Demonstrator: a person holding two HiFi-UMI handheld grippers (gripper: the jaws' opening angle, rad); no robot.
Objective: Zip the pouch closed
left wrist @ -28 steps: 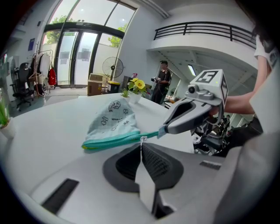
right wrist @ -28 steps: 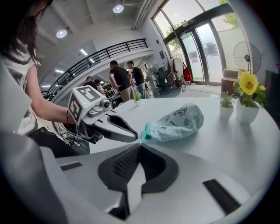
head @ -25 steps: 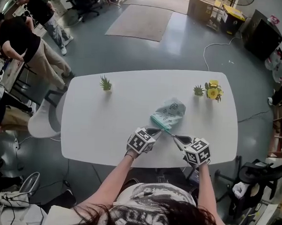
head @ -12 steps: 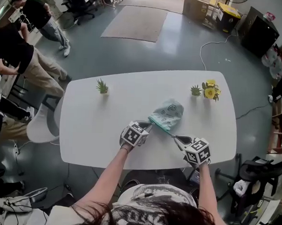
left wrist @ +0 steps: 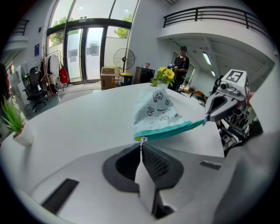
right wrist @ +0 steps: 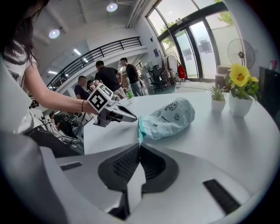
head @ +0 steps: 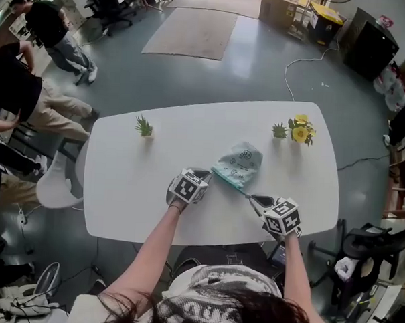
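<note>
On the white oval table (head: 120,194), a small spiky green plant in a white pot (head: 144,127) is standing far left. Your left gripper (head: 207,176) is pinching the small metal zipper pull (left wrist: 141,140), jaws together, at the left end of the teal zipper band (left wrist: 175,129). The pale mint fabric pouch (head: 239,162) is lying mid-table between both grippers. Your right gripper (head: 251,197) is clamping the band's other end, jaws closed on it. Yellow flowers in a white pot (head: 301,132) are standing far right.
</note>
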